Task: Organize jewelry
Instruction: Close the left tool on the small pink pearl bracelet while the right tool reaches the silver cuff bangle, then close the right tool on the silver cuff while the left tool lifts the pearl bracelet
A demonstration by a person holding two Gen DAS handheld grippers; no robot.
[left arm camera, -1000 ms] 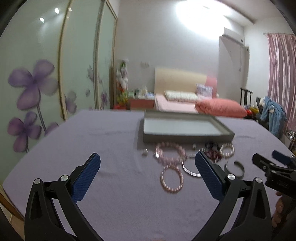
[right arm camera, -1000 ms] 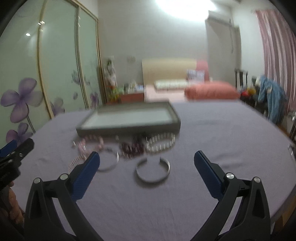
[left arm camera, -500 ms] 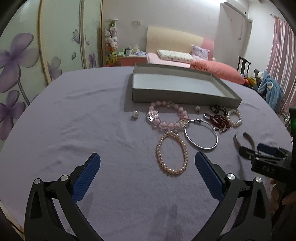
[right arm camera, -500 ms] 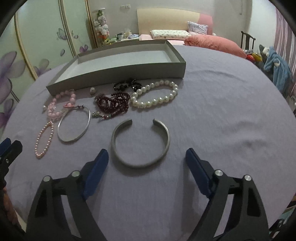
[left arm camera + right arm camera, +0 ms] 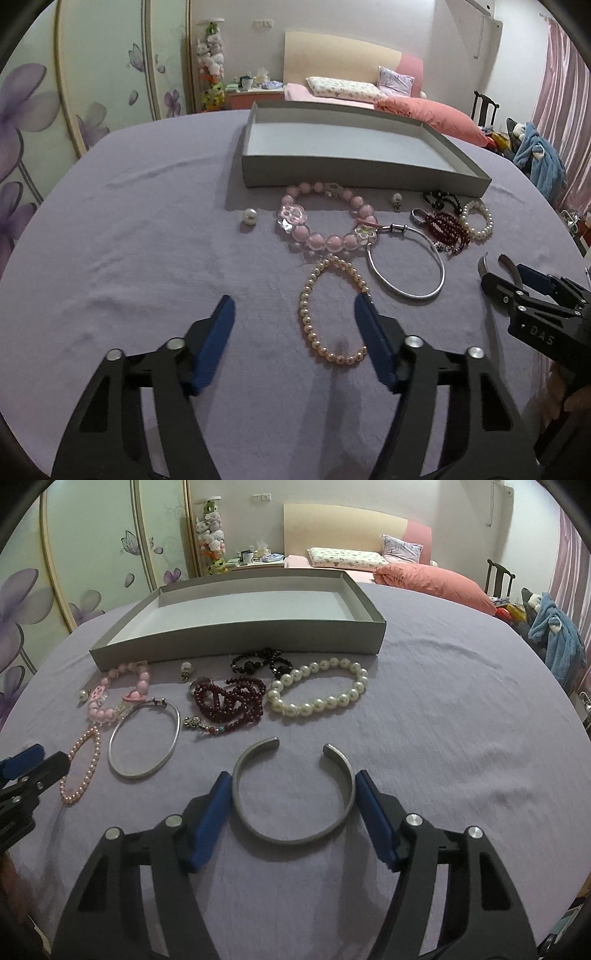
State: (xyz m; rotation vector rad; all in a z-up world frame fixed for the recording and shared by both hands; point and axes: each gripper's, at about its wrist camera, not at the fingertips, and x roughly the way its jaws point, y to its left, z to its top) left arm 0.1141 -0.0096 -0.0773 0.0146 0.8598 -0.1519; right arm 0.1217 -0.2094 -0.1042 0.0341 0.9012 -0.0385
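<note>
My left gripper (image 5: 294,308) hangs low over the purple cloth with its jaws closing. The small pink pearl bracelet (image 5: 306,314) lies flat partly between them. The right pad overlaps the bracelet's right side and the left pad is well clear of it. My right gripper (image 5: 292,779) is closing around the open silver cuff (image 5: 291,836), which lies on the cloth, and both pads sit against the cuff's sides. The empty grey tray (image 5: 240,646) stands behind the jewelry. In the left wrist view the right gripper (image 5: 517,280) shows at the right edge.
Between the tray and the grippers lie a thin silver bangle (image 5: 144,773), a pink bead bracelet (image 5: 325,240), dark red beads (image 5: 229,701), black beads (image 5: 258,662), a large white pearl bracelet (image 5: 317,705), a ring (image 5: 201,683) and a loose pearl (image 5: 249,216). A bed stands behind the table.
Both grippers came down toward the cloth and tipped downward. Both pairs of jaws narrowed, the right around the silver cuff and the left over the small pearl bracelet.
</note>
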